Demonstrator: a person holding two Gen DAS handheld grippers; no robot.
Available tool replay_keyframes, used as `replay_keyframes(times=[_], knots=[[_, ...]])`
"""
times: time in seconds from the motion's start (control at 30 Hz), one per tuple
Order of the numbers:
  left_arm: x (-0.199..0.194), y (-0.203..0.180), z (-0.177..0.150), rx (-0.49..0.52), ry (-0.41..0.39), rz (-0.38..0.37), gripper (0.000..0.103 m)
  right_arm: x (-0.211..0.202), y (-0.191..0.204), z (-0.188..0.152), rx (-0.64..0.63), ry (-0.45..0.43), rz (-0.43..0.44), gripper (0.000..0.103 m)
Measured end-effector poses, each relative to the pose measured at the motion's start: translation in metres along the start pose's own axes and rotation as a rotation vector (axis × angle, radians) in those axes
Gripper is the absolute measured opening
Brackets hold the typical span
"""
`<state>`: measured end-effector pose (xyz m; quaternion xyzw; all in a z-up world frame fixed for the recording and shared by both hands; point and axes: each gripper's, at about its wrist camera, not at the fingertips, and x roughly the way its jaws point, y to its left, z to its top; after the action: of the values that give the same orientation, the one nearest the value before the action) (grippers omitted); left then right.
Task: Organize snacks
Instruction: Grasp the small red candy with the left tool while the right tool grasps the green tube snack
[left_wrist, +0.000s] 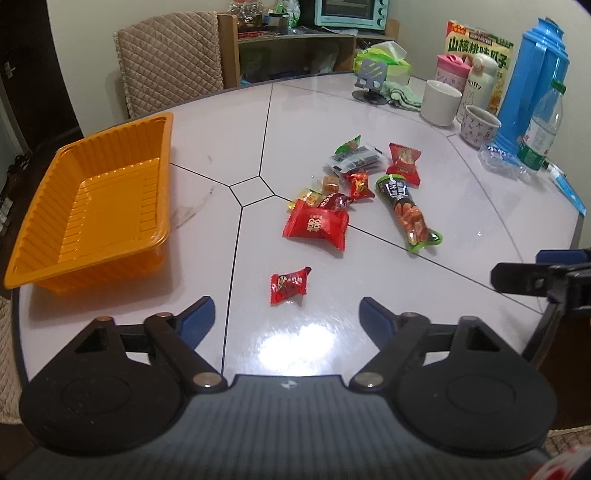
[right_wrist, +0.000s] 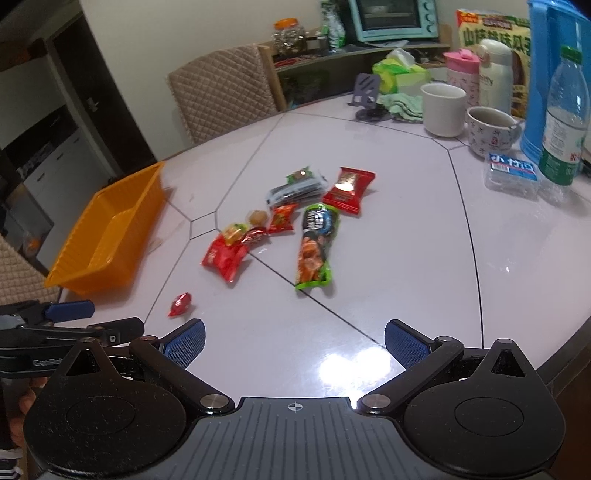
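The round table (left_wrist: 314, 110) is topped with a pale, glossy slab on which the lamp glare is mirrored. The orange tray (left_wrist: 44, 236) is moulded from thin, ribbed, shiny plastic. The snack packets (left_wrist: 317, 225) are wrapped in crinkled glossy foil, and the long green packet (right_wrist: 314, 251) in shiny film. The chair back (left_wrist: 173, 62) is covered in matt quilted cloth. Matt black plastic is seen on the left gripper (left_wrist: 286, 319), with blue textured pads (right_wrist: 184, 343) on the right gripper (right_wrist: 293, 341).

The tabletop (left_wrist: 314, 110) is free around the small red candy (left_wrist: 290, 285); the snack pile (left_wrist: 354, 188) lies beyond, the orange tray (left_wrist: 40, 236) left.
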<state>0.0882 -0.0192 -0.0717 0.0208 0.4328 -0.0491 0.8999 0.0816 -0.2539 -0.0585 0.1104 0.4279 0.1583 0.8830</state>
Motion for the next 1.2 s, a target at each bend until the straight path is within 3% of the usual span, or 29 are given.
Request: replay_keyframes(times=[0.5,0.77,0.93,1.2], knots=[[0.065,-0.004,0.009,0.068,0.05,-0.005,0.037,0.029,-0.016,0.008,0.045,0.03,-0.046,0.103],[0.08,-0.002,0.012,0.076,0.077,-0.003,0.032,0.041,-0.019,0.013,0.05,0.044,-0.049,0.103],[0.084,-0.001,0.012,0.072,0.089,-0.015,0.023,0.046,-0.017,0.014,0.047,0.048,-0.05,0.103],[0.083,0.001,0.016,0.075,0.064,-0.016,0.018,0.055,-0.013,0.018,0.026,0.036,-0.038,0.103]])
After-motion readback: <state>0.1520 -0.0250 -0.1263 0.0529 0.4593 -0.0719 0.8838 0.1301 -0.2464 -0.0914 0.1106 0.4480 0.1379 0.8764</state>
